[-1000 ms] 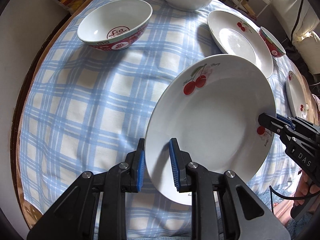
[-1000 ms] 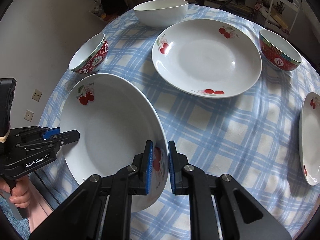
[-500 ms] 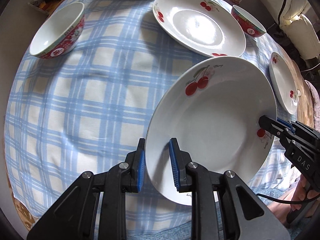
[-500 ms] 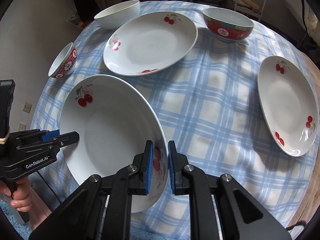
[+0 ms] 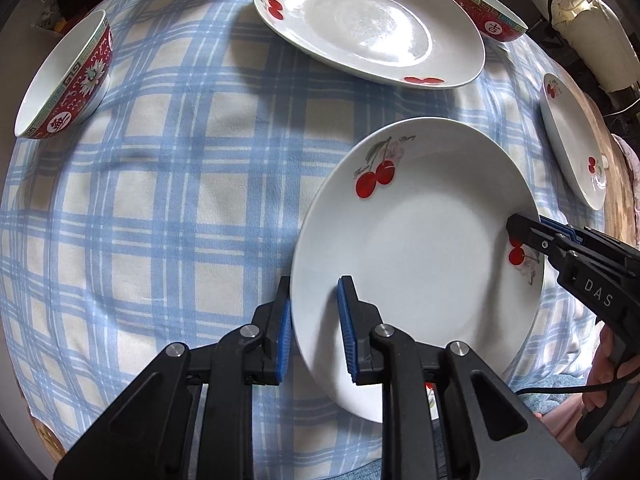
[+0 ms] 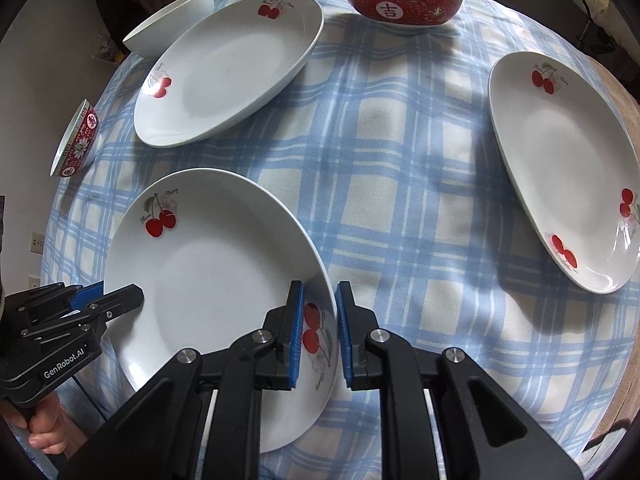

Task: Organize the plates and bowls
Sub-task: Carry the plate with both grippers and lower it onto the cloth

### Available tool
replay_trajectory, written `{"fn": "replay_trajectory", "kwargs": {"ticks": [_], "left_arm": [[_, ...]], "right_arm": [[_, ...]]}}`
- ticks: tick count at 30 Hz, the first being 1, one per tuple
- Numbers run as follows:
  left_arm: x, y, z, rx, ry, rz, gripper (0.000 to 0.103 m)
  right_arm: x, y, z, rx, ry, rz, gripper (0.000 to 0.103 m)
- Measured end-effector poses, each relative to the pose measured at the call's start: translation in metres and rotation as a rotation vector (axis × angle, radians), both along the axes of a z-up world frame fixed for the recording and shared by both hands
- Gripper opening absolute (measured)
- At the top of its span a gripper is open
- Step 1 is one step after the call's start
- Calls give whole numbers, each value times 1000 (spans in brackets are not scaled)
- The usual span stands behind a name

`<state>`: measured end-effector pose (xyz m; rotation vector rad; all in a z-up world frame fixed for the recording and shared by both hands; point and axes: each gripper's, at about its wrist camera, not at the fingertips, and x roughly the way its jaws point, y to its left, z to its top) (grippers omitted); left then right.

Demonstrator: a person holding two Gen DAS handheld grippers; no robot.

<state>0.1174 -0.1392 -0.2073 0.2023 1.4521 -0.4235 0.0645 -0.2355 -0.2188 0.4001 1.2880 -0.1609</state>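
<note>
- Two grippers carry one cherry plate [image 6: 216, 280] above the blue checked tablecloth [image 6: 400, 208], near the table's near edge.
- Left gripper [image 5: 312, 332] is clamped on the plate's left rim.
- Right gripper [image 6: 318, 330] is clamped on its right rim.
- Far left sits a second cherry plate [image 6: 228, 68]; far right, a third plate [image 6: 560, 168].

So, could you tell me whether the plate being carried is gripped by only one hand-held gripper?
No, the carried plate is clamped on opposite rims by both the right hand-held gripper and the left hand-held gripper.
</note>
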Motion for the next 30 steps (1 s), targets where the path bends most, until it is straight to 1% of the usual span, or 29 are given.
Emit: {"fn": "replay_trajectory", "kwargs": {"ticks": [2, 8, 10, 13, 14, 17, 19, 22, 27, 29, 30], "left_arm": [[-2, 8, 2, -13, 2, 7, 21], [-3, 8, 3, -18, -2, 0, 21], [-4, 21, 5, -23, 0, -1, 21], [-5, 24, 5, -19, -4, -2, 21], [-8, 30, 9, -20, -8, -7, 21], [-8, 27, 10, -22, -21, -23, 23], [-8, 27, 11, -25, -24, -21, 23], [-7, 29, 13, -24, -33, -10, 23], [-3, 39, 29, -39, -57, 35, 23], [-3, 40, 41, -39, -85, 38, 23], [-3, 41, 47, -38, -102, 38, 24]], "right_arm": [[2, 2, -1, 10, -3, -7, 17], [-2, -2, 1, 12, -3, -11, 17], [-1, -2, 1, 10, -3, -10, 17], [-1, 0, 2, 6, -1, -8, 17], [0, 0, 2, 5, 0, -7, 17], [1, -1, 0, 19, 2, -9, 18], [1, -6, 1, 44, -9, -31, 18], [-3, -14, 9, 52, -42, -70, 18], [-7, -18, 22, 66, -89, -82, 18], [-7, -19, 28, 56, -100, -81, 26], [-7, -19, 32, 47, -108, -78, 36]]}}
